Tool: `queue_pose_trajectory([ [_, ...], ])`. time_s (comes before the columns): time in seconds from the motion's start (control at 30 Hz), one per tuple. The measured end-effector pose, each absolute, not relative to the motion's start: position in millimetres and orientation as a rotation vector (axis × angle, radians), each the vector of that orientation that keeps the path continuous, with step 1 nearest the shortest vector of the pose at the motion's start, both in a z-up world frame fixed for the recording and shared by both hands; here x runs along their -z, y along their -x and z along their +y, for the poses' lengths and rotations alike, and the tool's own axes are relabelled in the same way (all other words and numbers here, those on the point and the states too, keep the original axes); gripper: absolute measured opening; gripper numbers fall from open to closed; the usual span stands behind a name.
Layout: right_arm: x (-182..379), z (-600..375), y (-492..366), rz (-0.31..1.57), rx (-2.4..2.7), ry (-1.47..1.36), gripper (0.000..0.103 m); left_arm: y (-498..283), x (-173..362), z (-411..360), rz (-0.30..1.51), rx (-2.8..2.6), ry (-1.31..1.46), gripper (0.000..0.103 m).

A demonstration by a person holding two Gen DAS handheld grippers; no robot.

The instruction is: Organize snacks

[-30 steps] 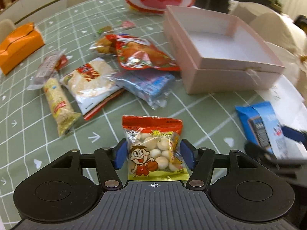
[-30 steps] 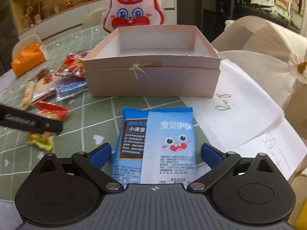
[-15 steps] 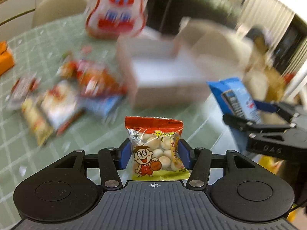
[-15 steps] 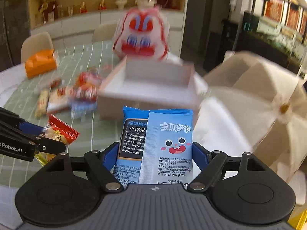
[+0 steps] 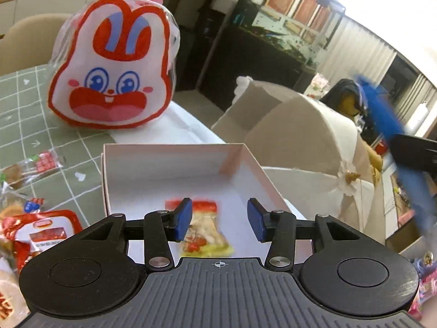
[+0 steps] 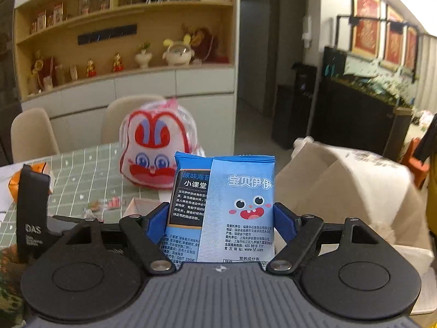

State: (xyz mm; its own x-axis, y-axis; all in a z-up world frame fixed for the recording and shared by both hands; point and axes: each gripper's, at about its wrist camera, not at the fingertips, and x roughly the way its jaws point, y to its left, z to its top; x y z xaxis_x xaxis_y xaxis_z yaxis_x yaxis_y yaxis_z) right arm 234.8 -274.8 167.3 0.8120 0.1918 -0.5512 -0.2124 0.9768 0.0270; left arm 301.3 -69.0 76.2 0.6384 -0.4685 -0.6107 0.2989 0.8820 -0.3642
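My left gripper point(image 5: 220, 220) is open above the pale pink box point(image 5: 153, 158). The red and yellow bag of snack balls point(image 5: 206, 232) shows blurred below the jaws, inside the box. My right gripper point(image 6: 221, 224) is shut on a blue snack packet point(image 6: 235, 207) with a cartoon face and holds it upright, high above the table. A corner of the box point(image 6: 142, 203) shows low in the right wrist view, behind the left finger. The blue packet also shows as a blur at the right of the left wrist view point(image 5: 382, 109).
A red and white rabbit-shaped bag point(image 5: 114, 63) stands behind the box on the green checked tablecloth point(image 5: 24, 114). Several snack packets point(image 5: 41, 229) lie left of the box. White covered chairs point(image 5: 300, 142) stand to the right. An orange pack point(image 6: 16, 183) lies far left.
My left gripper moved over the box and opened, and the bag of snack balls dropped out of it. My right gripper rose higher with the blue packet.
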Motion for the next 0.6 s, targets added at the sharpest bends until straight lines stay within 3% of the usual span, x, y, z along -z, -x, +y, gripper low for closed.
queue_pose_trajectory([
  [0.13,-135,-261,-280,0.680,-0.280,0.019,0.080,-284,-76,-62,0.742,0.408,0.147,0.050],
  [0.3,-89,-227,-343,0.868,-0.387,0.025,0.083,-248,-78,-20,0.723,0.312,0.234,0.050],
  [0.6,-60,-189,-354,1.017,-0.444,0.042,0.088,-219,-62,82,0.717,0.024,0.467,0.050],
])
